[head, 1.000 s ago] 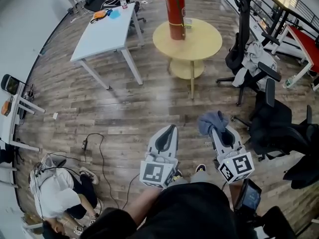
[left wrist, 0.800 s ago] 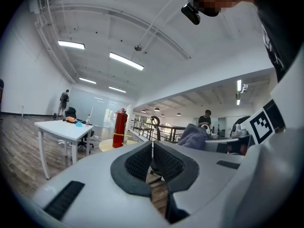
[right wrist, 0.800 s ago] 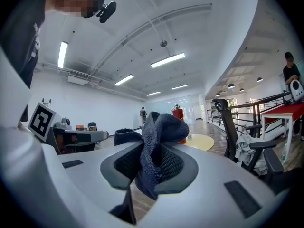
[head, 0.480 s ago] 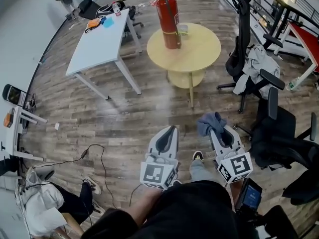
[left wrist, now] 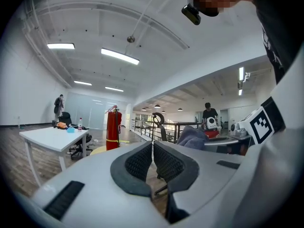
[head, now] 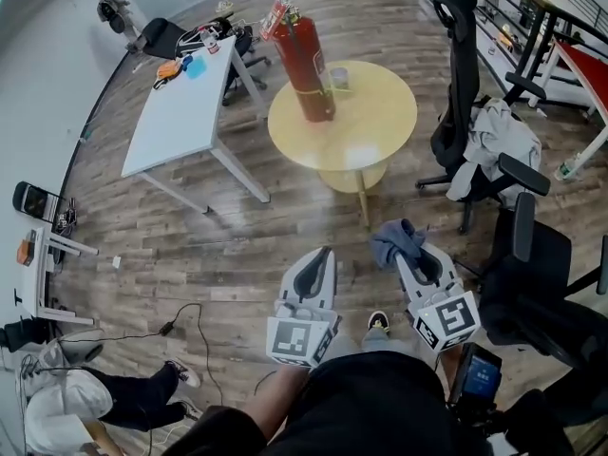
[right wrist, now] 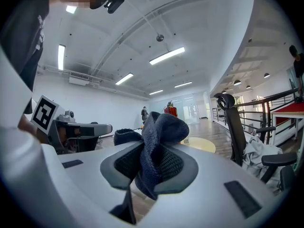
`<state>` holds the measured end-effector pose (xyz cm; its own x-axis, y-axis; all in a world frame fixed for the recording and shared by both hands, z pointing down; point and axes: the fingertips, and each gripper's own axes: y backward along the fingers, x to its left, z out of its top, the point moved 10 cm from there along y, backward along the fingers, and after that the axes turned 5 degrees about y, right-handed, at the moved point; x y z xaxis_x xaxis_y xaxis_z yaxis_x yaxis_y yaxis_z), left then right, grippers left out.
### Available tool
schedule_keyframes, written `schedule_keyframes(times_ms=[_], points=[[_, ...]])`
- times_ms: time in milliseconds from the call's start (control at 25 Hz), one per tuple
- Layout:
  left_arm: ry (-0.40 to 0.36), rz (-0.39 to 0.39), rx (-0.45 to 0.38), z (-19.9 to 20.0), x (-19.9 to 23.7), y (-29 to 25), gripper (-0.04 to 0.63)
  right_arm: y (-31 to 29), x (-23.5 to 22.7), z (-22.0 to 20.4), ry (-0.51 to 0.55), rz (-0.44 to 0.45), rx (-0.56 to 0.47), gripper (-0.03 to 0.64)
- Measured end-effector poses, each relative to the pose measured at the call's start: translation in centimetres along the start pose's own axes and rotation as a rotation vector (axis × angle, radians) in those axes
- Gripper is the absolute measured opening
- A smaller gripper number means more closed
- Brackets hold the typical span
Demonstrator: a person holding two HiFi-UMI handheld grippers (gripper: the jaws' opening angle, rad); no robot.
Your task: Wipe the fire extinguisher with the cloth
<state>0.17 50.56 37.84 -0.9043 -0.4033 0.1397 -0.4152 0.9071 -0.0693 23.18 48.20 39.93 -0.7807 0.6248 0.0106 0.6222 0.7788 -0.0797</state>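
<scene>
A red fire extinguisher (head: 302, 58) stands upright on a round yellow table (head: 370, 122) ahead of me; it also shows far off as the red extinguisher (left wrist: 113, 129) and, tiny, as the extinguisher (right wrist: 170, 110). My right gripper (head: 410, 252) is shut on a dark blue cloth (head: 394, 239), which bunches up above the jaws as the cloth (right wrist: 159, 141). My left gripper (head: 316, 266) is shut with nothing in it, its jaws pressed together (left wrist: 152, 160). Both grippers are held low over the wood floor, well short of the table.
A white desk (head: 180, 112) with small items stands left of the round table. Black office chairs (head: 475, 112) with a grey garment (head: 494, 136) crowd the right side. A person sits on the floor (head: 85, 402) at the lower left, beside cables (head: 190, 331).
The table and extinguisher have come nearer and shifted left in the head view as I walk forward. Both grippers keep their pose, cloth still held in the right.
</scene>
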Motion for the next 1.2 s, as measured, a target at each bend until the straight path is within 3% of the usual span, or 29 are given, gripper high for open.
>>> schedule_keyframes(times_ms=[360,880,1200], points=[[0.031,0.049,0.014,0.2,4.4,-4.0,0.029,-5.7,-2.7,-0.2,-0.018,0.006,0.006,0.089],[0.066,0.013,-0.027,3.5,18.9,-13.1,0.029,-22.7,-3.8,2.7,-0.008,-0.001,0.025,0.089],[0.088,-0.008,-0.030,4.2,24.6,-16.5,0.029,-28.3,-4.1,3.5,0.012,-0.031,0.040,0.089]])
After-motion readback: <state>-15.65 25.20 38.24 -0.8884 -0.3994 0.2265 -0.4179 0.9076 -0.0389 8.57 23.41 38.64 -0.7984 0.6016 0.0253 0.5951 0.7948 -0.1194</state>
